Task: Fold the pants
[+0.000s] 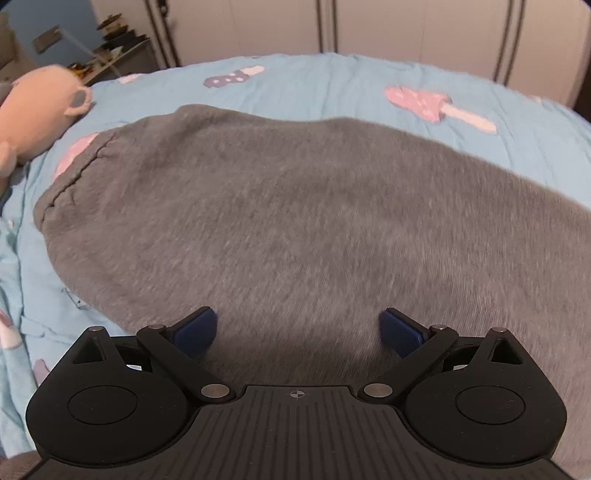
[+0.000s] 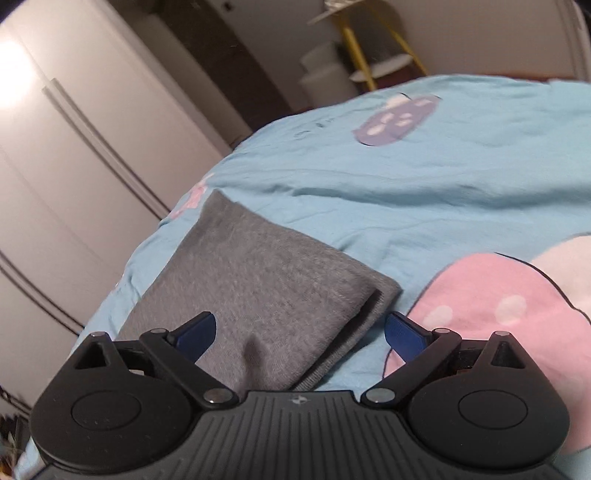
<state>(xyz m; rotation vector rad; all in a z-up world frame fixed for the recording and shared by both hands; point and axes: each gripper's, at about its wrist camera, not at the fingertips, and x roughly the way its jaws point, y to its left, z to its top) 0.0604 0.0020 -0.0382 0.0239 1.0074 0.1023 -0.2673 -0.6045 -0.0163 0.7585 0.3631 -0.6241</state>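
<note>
Grey fleecy knit pants (image 1: pixel 295 206) lie flat on the bed's light-blue mushroom-print cotton sheet (image 1: pixel 332 85), folded edge layered at one corner (image 2: pixel 369 306). Left hand-held gripper (image 1: pixel 297 330) above pants, fingers spread, empty. Right hand-held gripper (image 2: pixel 300 334) likewise spread, straddling the folded corner. Peach plush toy (image 1: pixel 33 114) beside the pants.

pants (image 1: pixel 295 206) lie flat on bed sheet (image 1: pixel 332 81), hemmed end far left | plush toy (image 1: pixel 33 114) on sheet, left of pants | cluttered shelf (image 1: pixel 118 55) far left behind bed | wardrobe doors (image 1: pixel 406 26) behind bed | left gripper (image 1: pixel 298 330) over near part of pants | right gripper (image 2: pixel 300 332) over folded pants corner (image 2: pixel 384 291), sheet to right
</note>
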